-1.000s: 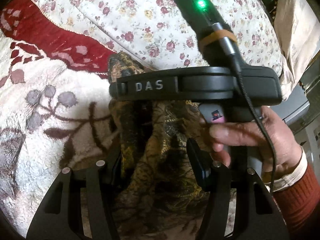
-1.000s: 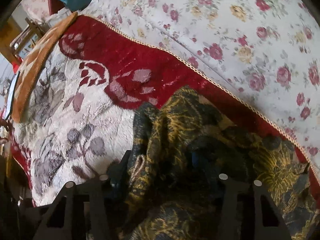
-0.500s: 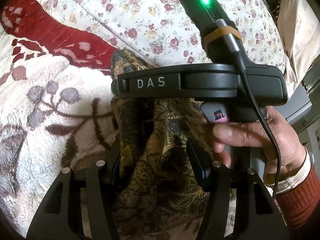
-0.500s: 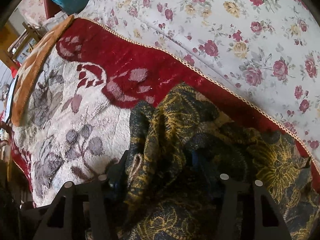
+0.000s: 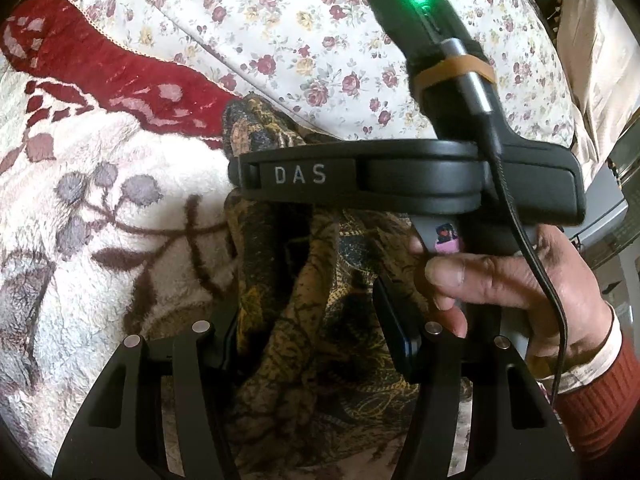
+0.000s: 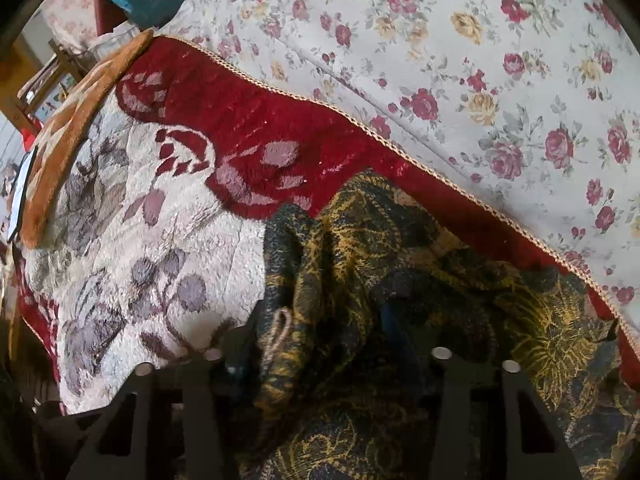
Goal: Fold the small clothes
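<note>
- A dark garment [image 5: 316, 320] with a gold pattern is lying bunched on a plush cream and red blanket [image 5: 100, 240], close to the blanket's corded edge.
- Beyond that edge, a rose-print sheet [image 6: 460, 60] is covering the rest of the surface.
- The left gripper [image 5: 316, 336] is pointing down with its jaws partly apart and a thick fold of the garment filling the gap; whether the pads are pressing it is unclear.
- The right gripper [image 6: 324, 344], held by a hand [image 5: 516, 280], is blocking the left camera's view; its jaws have just been closing, with bunched cloth between them.
- An orange-edged cushion [image 6: 76, 128] is sitting at the blanket's far corner.
</note>
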The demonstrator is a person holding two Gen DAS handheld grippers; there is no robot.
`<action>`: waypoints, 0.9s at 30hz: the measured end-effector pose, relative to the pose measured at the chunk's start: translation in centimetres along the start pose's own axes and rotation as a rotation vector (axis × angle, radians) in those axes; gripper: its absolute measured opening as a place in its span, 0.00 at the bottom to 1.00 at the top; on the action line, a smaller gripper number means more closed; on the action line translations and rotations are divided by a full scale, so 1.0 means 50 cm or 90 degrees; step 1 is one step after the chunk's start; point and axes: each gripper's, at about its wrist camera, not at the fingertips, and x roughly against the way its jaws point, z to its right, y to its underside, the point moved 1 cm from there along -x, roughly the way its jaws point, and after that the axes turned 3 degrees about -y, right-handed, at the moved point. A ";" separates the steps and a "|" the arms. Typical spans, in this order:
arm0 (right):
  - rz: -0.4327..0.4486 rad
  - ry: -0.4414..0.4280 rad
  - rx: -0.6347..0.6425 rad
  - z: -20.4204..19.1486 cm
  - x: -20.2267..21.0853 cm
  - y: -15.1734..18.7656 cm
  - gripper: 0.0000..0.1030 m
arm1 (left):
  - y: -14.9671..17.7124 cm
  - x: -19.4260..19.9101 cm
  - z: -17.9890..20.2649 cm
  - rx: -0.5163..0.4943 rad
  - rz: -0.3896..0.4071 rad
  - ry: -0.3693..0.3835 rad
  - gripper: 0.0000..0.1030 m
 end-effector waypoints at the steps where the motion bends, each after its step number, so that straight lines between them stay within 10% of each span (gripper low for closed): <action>1: 0.004 -0.001 0.000 0.000 0.002 0.001 0.46 | 0.000 -0.001 0.001 -0.002 0.000 -0.005 0.58; 12: 0.054 -0.043 -0.039 0.025 0.046 0.019 0.25 | 0.004 -0.009 -0.005 -0.007 0.001 -0.016 0.58; 16: 0.077 -0.063 -0.060 0.042 0.069 0.031 0.23 | 0.000 0.003 -0.008 0.004 0.008 0.004 0.32; 27: 0.142 -0.101 -0.103 0.092 0.172 0.064 0.21 | -0.013 0.052 0.070 -0.020 0.029 0.067 0.24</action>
